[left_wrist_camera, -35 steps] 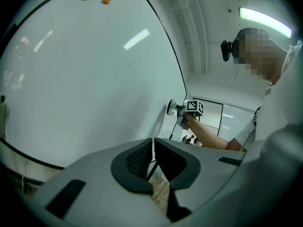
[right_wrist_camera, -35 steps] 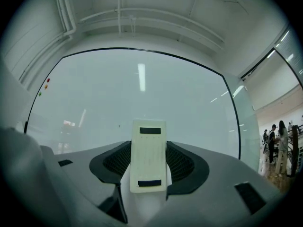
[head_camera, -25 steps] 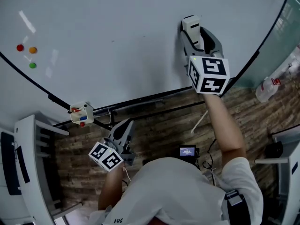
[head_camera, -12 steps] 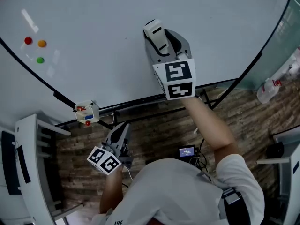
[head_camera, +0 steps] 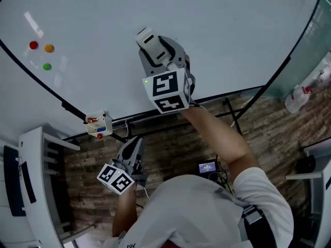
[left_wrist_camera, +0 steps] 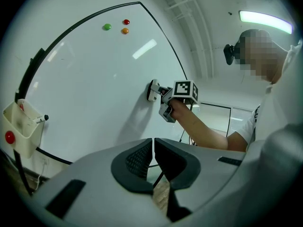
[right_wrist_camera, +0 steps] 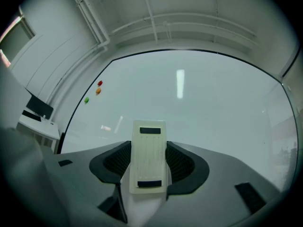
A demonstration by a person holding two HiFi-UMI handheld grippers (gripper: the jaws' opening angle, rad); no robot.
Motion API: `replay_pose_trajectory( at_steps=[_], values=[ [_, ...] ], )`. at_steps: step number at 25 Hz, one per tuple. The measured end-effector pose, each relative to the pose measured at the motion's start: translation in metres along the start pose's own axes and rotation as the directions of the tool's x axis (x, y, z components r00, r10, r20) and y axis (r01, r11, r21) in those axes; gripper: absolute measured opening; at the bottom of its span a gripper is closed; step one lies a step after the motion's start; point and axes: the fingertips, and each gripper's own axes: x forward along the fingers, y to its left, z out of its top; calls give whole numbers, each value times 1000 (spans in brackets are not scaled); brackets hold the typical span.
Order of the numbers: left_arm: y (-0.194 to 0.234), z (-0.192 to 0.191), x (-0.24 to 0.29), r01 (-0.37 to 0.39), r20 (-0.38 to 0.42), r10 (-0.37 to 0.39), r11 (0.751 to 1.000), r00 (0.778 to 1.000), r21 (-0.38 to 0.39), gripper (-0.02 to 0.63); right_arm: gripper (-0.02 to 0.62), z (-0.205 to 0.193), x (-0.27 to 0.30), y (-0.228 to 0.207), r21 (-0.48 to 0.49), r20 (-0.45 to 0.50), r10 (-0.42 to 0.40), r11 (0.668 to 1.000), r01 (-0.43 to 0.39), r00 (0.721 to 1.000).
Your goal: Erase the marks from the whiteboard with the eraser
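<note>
- Clamps the white eraser (head_camera: 146,37) between the jaws of the right hand-held gripper (right_wrist_camera: 148,148), closed on its two long sides.
- Sets the eraser against the whiteboard (head_camera: 93,14), toward 11 o'clock from the middle of the head view.
- Holds the left hand-held gripper (left_wrist_camera: 153,150) low, at 7 o'clock of the right one and well apart from the board, jaws together.
- Places the red magnet (head_camera: 33,45), orange magnet (head_camera: 48,48) and green magnet (head_camera: 46,66) at 9 o'clock of the eraser, well apart from it.
- Hangs a small holder (head_camera: 98,124) at the board's lower edge, at 7 o'clock of the eraser.
</note>
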Motion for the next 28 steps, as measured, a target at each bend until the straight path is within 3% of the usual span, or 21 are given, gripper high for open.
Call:
replay_pose_trajectory(
  at_steps=[4,11,28],
  values=[
    [2,-1,-1,-9,-4,9,1000,1000,-4,8,252,-1,1,1,-62,-7,-39,997,39,999],
    [1,-3,8,-7,-12,6,1000,1000,-3,8,252,-7,2,-11,-62,-19,-55,997,54,998],
    [-17,-12,51,31,-57,-31,1000,998,-2,8,252,-26,-22,-87,-90,-21,-154,984,152,988]
  ],
)
